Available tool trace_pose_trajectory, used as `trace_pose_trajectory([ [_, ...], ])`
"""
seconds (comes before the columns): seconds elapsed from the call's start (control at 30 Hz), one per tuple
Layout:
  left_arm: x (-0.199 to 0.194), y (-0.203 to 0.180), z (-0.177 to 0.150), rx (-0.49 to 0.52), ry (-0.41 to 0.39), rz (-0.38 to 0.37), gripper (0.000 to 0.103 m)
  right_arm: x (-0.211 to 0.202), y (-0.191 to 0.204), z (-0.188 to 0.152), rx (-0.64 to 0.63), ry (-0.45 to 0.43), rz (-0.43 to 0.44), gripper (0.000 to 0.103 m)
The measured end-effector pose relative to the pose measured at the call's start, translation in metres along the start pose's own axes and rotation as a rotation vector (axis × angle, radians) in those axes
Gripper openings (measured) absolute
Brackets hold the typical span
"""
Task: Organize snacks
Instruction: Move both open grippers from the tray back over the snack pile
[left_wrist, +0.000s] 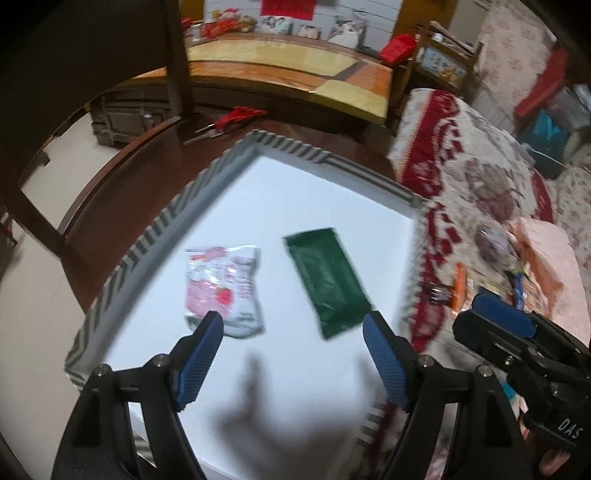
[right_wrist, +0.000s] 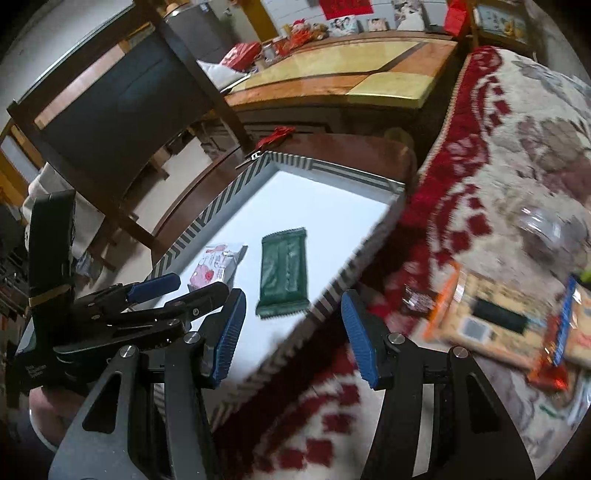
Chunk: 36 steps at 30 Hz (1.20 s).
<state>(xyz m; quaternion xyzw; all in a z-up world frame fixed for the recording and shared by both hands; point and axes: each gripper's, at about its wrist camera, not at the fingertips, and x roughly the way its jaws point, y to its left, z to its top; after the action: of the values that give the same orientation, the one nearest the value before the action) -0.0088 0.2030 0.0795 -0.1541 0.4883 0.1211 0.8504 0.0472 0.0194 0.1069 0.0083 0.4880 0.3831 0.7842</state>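
A white box with a striped rim (left_wrist: 207, 177) (right_wrist: 221, 206) holds a pink and white snack packet (left_wrist: 225, 288) (right_wrist: 218, 267) and a dark green snack pack (left_wrist: 327, 280) (right_wrist: 283, 275). My left gripper (left_wrist: 293, 332) is open and empty above the box's near part; it also shows in the right wrist view (right_wrist: 184, 288). My right gripper (right_wrist: 293, 317) is open and empty over the box's right rim; it also shows in the left wrist view (left_wrist: 502, 317). More snack packets (right_wrist: 491, 321) lie on the patterned cloth (right_wrist: 517, 155) to the right of the box.
The box sits on a dark wooden table (left_wrist: 147, 155) beside a dark chair (right_wrist: 110, 107). Scissors with red handles (left_wrist: 225, 122) lie on the table beyond the box. A clear jar (right_wrist: 546, 229) stands on the cloth. A tiled bench (left_wrist: 288, 62) is behind.
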Motion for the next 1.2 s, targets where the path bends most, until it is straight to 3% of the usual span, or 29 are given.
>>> trace_pose_trajectory([
  [0.4, -0.016, -0.070, -0.028, 0.120, 0.019, -0.097, 0.081, -0.081, -0.063, -0.064, 0.094, -0.059, -0.113, 0.054],
  [0.63, -0.007, -0.103, -0.040, 0.186, 0.054, -0.121, 0.081, -0.114, -0.106, -0.110, 0.177, -0.047, -0.195, 0.054],
  [0.97, 0.009, -0.131, -0.043, 0.283, 0.085, -0.146, 0.081, -0.112, -0.131, -0.153, 0.288, 0.029, -0.200, 0.055],
  [1.2, 0.016, -0.138, -0.016, 0.286, 0.046, -0.120, 0.081, -0.091, -0.143, -0.160, 0.415, 0.068, -0.158, 0.055],
])
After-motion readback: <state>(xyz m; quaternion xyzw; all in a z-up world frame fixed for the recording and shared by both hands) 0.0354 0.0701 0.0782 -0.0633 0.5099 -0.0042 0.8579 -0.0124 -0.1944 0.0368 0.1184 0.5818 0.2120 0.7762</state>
